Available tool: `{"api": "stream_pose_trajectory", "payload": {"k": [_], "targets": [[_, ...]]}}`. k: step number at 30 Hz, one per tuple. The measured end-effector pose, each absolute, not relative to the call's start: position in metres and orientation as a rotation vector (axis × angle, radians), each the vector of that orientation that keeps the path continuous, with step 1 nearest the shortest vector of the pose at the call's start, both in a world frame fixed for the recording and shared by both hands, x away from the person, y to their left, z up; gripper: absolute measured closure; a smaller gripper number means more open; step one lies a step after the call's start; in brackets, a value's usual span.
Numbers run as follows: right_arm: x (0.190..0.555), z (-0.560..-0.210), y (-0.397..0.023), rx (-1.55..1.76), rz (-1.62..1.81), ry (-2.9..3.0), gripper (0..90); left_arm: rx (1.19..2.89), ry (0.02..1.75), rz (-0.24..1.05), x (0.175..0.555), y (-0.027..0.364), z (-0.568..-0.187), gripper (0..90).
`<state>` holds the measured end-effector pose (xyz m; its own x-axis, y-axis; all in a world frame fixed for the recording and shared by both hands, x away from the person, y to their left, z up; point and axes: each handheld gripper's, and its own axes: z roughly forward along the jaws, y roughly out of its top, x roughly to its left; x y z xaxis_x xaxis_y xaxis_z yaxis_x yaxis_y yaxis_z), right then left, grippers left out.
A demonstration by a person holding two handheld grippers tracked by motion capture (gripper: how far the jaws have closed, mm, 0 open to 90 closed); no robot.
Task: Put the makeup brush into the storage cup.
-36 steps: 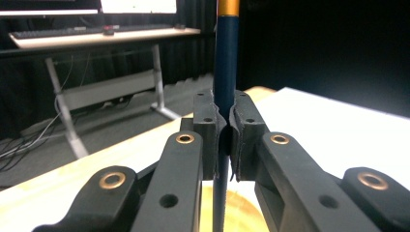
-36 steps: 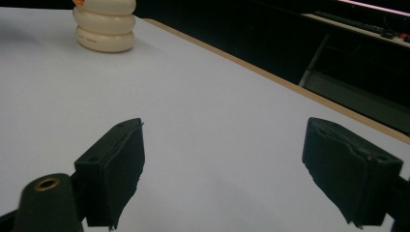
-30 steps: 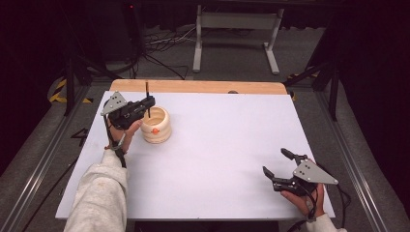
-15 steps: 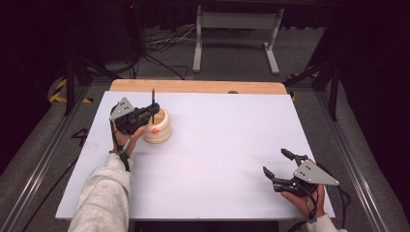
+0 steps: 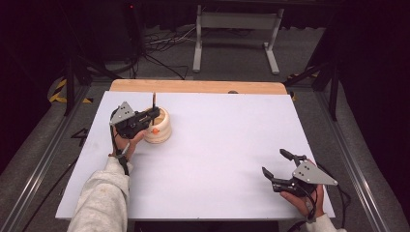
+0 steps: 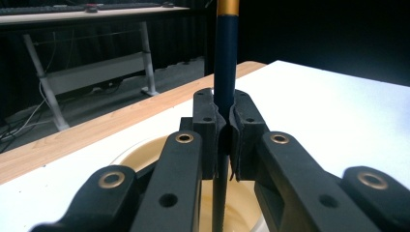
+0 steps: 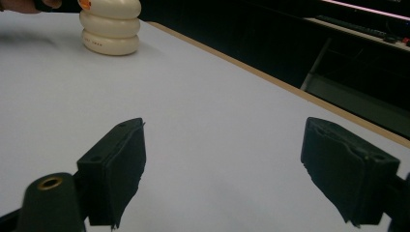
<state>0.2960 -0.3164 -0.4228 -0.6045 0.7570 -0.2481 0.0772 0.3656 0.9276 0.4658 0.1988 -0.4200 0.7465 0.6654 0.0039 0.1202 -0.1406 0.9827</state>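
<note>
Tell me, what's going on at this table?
A person works two hand-held tongs over a white table. The left tongs are shut on a thin dark stick, held upright over a cream ribbed pot near the far left corner. The right tongs rest open near the front right edge, holding nothing.

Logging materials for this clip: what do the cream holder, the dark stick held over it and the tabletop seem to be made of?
Cream holder: probably glazed ceramic or glossy plastic, with smooth, shiny stacked rounded rings. Dark stick: looks like painted wood or plastic, satin navy with a gold metallic band near the top; it is clamped upright in the left claw. Tabletop: matte white sheet, with bare light wood showing along the far edge.
</note>
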Motion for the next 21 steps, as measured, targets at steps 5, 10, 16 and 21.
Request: {"api": "stream_pose_trajectory", "payload": {"k": [5, 10, 16, 21], "targets": [[0.2961, -0.4229, -0.3164, 0.72, 1.274, 1.943, 16.8, 1.694, 0.639, 0.535, 0.4635, 0.1997, -0.4269, 83.2], [0.2961, -0.4232, -0.3155, 0.716, 1.276, 1.951, 16.7, 1.704, 0.639, 0.55, 0.461, 0.1995, -0.4275, 83.2], [0.2961, -0.4234, -0.3158, 0.717, 1.27, 1.951, 16.7, 1.718, 0.634, 0.567, 0.4594, 0.1978, -0.4254, 83.2], [0.2963, -0.423, -0.3165, 0.715, 1.271, 1.949, 16.7, 1.724, 0.644, 0.581, 0.46, 0.1953, -0.425, 83.1]]}}
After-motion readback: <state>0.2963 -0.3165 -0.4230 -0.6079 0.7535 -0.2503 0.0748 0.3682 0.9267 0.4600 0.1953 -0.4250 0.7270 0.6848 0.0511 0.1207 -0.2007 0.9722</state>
